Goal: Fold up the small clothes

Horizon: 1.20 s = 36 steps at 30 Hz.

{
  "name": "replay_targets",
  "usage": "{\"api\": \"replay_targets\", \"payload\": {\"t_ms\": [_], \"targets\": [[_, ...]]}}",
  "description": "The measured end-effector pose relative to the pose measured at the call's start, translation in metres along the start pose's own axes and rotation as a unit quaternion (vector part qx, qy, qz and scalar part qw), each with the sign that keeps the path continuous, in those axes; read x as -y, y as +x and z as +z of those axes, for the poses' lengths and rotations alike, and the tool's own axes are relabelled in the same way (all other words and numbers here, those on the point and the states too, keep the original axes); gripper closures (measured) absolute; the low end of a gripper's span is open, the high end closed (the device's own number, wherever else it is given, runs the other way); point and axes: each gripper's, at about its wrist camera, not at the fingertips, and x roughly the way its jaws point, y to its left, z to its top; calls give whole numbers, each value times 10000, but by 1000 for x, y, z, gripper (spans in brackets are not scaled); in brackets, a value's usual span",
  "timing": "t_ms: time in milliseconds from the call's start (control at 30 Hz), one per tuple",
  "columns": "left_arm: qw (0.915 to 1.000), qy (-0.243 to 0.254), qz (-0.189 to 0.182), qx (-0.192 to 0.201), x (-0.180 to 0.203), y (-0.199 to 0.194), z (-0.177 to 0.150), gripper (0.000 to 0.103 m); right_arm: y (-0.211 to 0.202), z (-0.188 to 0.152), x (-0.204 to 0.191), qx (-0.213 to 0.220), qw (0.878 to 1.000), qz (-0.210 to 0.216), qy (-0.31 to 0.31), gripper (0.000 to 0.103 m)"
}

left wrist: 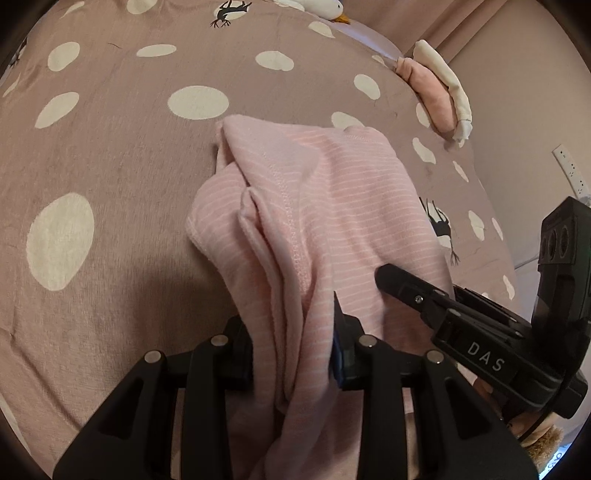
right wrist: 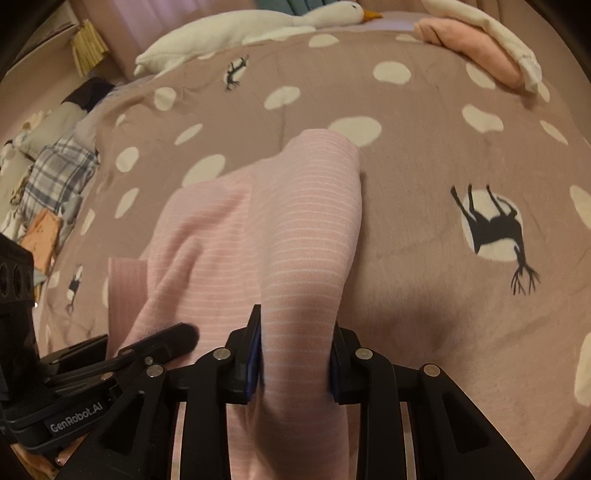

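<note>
A pink garment with thin white stripes (left wrist: 332, 192) lies partly on the mauve spotted bedspread (left wrist: 129, 147), its near end lifted and bunched. My left gripper (left wrist: 293, 350) is shut on one gathered fold of it. To its right, my right gripper (left wrist: 391, 280) rests against the same cloth. In the right wrist view, the pink garment (right wrist: 295, 206) runs up from the bedspread (right wrist: 424, 166) into my right gripper (right wrist: 295, 358), which is shut on a thick fold. My left gripper (right wrist: 184, 336) shows at the lower left, close beside it.
Folded pink and white clothes (right wrist: 480, 48) sit stacked at the bed's far right corner (left wrist: 439, 96). A white goose plush (right wrist: 240, 29) lies along the far edge. Loose clothes, one plaid (right wrist: 55, 173), are heaped off the bed's left side. A power strip (left wrist: 570, 170) hangs on the right wall.
</note>
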Motion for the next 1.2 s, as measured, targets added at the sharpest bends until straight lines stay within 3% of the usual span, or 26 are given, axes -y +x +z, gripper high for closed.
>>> {"api": "replay_targets", "payload": {"t_ms": [200,333,433,633,767,867,1200], "targets": [[9999,-55,161,-12,-1,-6,0,58,-9,-3,-1,-3,9997,-216,65,63],[9993,17,348,137,-2,-26,-5,40,-28,-6,-4,200,9989,-433,-28,56],[9984,71,408,380,-1,-51,-9,28,-50,-9,-7,464,9980,-424,-88,39],[9936,273,510,967,6,-109,-21,15,-100,-17,-23,1024,9937,-355,-270,27],[9884,402,593,1341,14,-143,-30,0,-130,-21,-35,1442,9882,-280,-425,19],[9841,520,588,1596,21,-166,-39,1,-146,-26,-42,1705,9837,-255,-512,6],[9764,601,994,1821,28,-192,-64,0,-166,-48,-56,2102,9734,-532,-739,5]]}}
